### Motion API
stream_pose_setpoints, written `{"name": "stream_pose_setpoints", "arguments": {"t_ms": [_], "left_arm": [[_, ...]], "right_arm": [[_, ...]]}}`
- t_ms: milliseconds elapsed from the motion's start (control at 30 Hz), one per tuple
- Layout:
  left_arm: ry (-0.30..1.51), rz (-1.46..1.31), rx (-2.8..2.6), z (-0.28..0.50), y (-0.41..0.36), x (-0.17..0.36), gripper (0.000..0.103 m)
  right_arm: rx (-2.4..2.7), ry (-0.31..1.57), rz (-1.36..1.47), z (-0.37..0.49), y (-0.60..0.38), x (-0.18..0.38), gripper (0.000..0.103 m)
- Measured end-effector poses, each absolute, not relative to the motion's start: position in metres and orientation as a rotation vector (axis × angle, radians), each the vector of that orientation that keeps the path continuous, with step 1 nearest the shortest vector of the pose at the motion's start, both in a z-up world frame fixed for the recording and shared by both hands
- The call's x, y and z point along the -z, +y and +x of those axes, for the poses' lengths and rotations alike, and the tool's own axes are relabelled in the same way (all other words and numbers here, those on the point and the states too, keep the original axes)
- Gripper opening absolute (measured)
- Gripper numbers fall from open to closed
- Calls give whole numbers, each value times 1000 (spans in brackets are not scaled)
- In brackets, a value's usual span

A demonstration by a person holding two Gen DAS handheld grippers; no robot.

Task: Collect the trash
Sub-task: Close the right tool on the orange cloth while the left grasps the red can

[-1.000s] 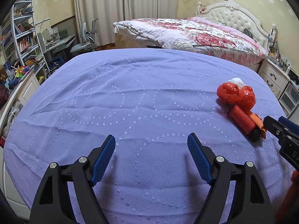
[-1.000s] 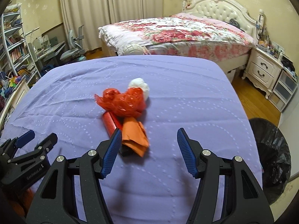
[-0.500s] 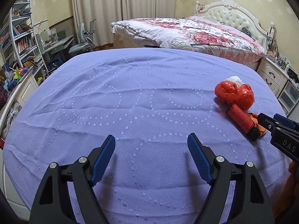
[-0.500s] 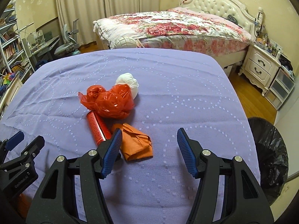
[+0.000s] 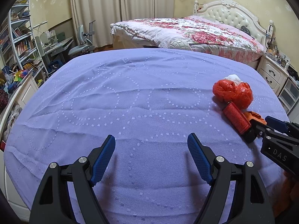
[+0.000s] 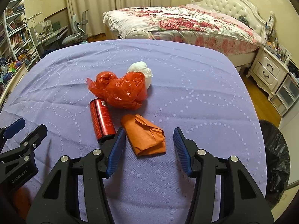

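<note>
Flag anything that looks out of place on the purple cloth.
Four pieces of litter cluster on the purple cloth: a crumpled red plastic bag, a white wad behind it, a red can on its side, and folded orange paper.

Floral bed (image 5: 190, 31), cream curtains (image 5: 119, 13), bookshelf (image 5: 16, 37).

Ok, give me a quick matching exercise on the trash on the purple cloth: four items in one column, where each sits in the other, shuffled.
Items:
1. orange paper wad
2. red can
3. red plastic bag
4. white wad

Places:
A. farthest back, behind the bag
B. lying on its side, left of the paper
C. between the closing right gripper fingers, not yet pinched
D. middle of the pile, crumpled

Pairs: 1-C, 2-B, 3-D, 4-A
</note>
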State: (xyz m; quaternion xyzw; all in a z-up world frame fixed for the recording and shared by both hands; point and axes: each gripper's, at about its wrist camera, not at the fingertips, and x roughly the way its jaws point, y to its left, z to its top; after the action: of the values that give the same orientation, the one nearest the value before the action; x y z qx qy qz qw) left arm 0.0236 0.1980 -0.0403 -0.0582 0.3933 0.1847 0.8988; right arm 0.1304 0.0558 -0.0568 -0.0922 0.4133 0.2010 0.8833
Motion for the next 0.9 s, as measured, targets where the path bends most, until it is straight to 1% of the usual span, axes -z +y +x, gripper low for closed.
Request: {"name": "stream_pose_setpoints", "arguments": {"t_ms": [33, 67, 467, 700, 900], "left_arm": [[814, -121, -381, 23, 198, 40, 77], [815, -122, -379, 23, 197, 40, 77], [818, -121, -311, 31, 172, 39, 77], [797, -117, -278, 42, 152, 37, 77], [771, -124, -263, 51, 137, 34, 77]], "right_arm": [[-418, 858, -194, 130, 56, 57, 49], [-417, 858, -194, 131, 57, 57, 40], [-353, 846, -195, 122, 34, 58, 40], [-292, 854, -139, 129, -2, 59, 40], [-292, 852, -133, 129, -8, 60, 41]]}}
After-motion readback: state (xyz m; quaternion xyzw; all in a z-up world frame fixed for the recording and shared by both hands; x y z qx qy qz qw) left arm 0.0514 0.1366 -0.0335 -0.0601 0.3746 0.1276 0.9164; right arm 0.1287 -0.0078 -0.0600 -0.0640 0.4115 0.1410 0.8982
